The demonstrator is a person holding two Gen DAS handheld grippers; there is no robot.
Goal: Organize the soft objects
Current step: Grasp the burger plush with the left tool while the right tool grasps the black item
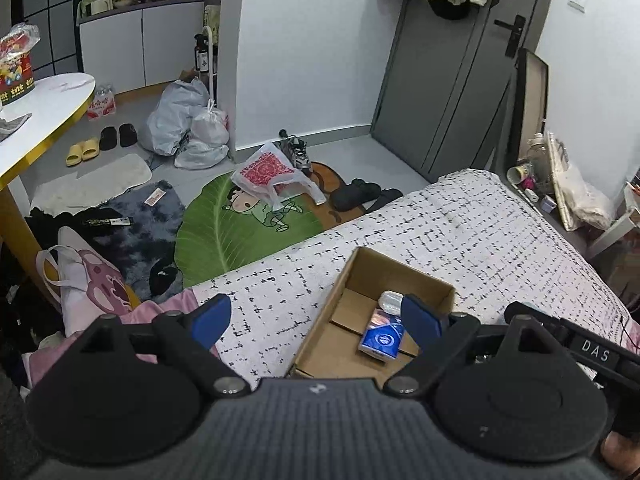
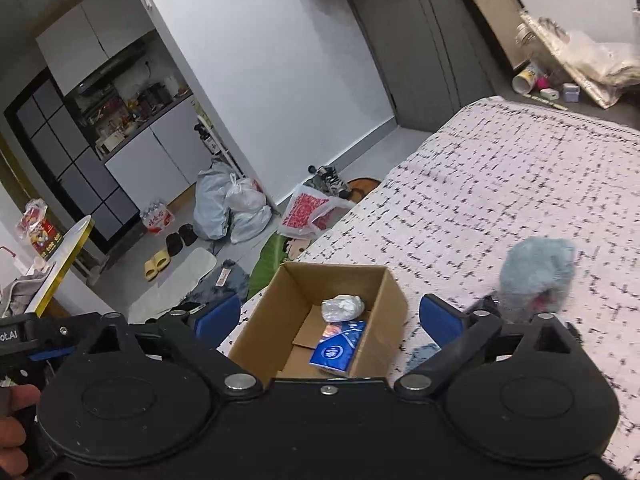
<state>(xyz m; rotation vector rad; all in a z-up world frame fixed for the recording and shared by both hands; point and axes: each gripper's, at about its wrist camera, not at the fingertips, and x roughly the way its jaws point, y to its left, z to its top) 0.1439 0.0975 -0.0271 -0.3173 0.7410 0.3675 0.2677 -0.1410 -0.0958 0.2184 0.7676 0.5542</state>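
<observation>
Your bed with the white, black-flecked cover (image 2: 500, 200) fills the right side of both views, from about 1 to 5 o'clock. On it, at roughly 6 o'clock ahead of both tools, sits the open brown cardboard box (image 2: 384, 304), holding a blue-and-white tissue packet (image 2: 340, 346) with a crumpled clear plastic bundle (image 2: 343, 306) just beyond it. A fluffy pale-blue soft toy (image 2: 536, 272) lies on the cover at 3 o'clock of the box, blurred. Your left gripper (image 1: 316, 318) is spread wide and empty over the box's near edge; your right gripper (image 2: 330, 316) is likewise spread wide, gripping nothing.
</observation>
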